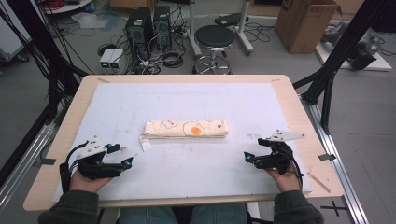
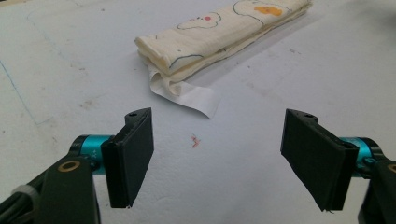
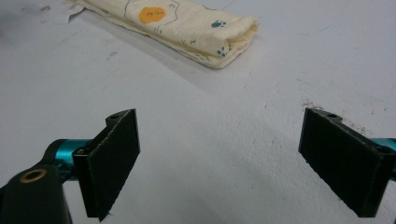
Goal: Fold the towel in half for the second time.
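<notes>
A cream cloth [image 1: 187, 129] with printed shapes and an orange blob lies folded into a long narrow strip in the middle of the white mat [image 1: 187, 177]. A white label [image 2: 196, 95] sticks out from its left end. My left gripper [image 1: 119, 156] rests at the front left, open, with the cloth's left end [image 2: 205, 37] ahead of its jaws and nothing between them. My right gripper [image 1: 248, 157] sits at the front right, open and empty, with the cloth's right end [image 3: 187, 28] ahead of it. Both are apart from the cloth.
The mat covers a wooden table [image 1: 299, 112]. A small red mark [image 2: 194, 140] is on the mat before the left gripper. Beyond the table stand a black stool [image 1: 214, 39], computer towers [image 1: 148, 28], cables and a cardboard box [image 1: 306, 21]. A black frame leg [image 1: 336, 60] rises at the right.
</notes>
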`<state>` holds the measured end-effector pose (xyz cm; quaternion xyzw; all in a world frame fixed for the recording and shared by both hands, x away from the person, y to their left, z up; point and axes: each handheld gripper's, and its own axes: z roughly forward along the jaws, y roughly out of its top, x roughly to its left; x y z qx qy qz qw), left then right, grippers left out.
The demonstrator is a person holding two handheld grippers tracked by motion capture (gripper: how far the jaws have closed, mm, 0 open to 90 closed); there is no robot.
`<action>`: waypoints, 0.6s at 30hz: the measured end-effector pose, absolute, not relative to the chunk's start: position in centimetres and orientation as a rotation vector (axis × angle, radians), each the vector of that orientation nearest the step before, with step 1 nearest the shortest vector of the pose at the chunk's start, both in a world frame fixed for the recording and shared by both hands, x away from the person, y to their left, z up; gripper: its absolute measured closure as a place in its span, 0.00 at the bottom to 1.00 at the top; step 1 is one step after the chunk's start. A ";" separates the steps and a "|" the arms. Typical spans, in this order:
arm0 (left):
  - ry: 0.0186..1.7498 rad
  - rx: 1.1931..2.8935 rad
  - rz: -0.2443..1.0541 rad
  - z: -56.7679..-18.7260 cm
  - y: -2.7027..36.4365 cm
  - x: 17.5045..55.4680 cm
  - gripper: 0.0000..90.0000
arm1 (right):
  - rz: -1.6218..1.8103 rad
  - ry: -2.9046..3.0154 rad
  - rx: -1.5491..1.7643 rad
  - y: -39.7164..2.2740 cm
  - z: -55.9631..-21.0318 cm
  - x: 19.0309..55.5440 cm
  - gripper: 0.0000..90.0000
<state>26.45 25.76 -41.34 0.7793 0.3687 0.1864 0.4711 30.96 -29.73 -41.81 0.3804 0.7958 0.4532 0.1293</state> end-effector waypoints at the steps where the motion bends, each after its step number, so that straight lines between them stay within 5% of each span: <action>1: 0.905 1.908 0.463 -41.4 25.8 26.4 0.29 | 1.316 2.311 1.101 -29.8 -41.9 30.9 0.13; 18: 0.922 1.905 0.477 -41.8 26.4 25.4 0.28 | 1.329 2.269 1.119 -31.3 -42.2 29.3 0.13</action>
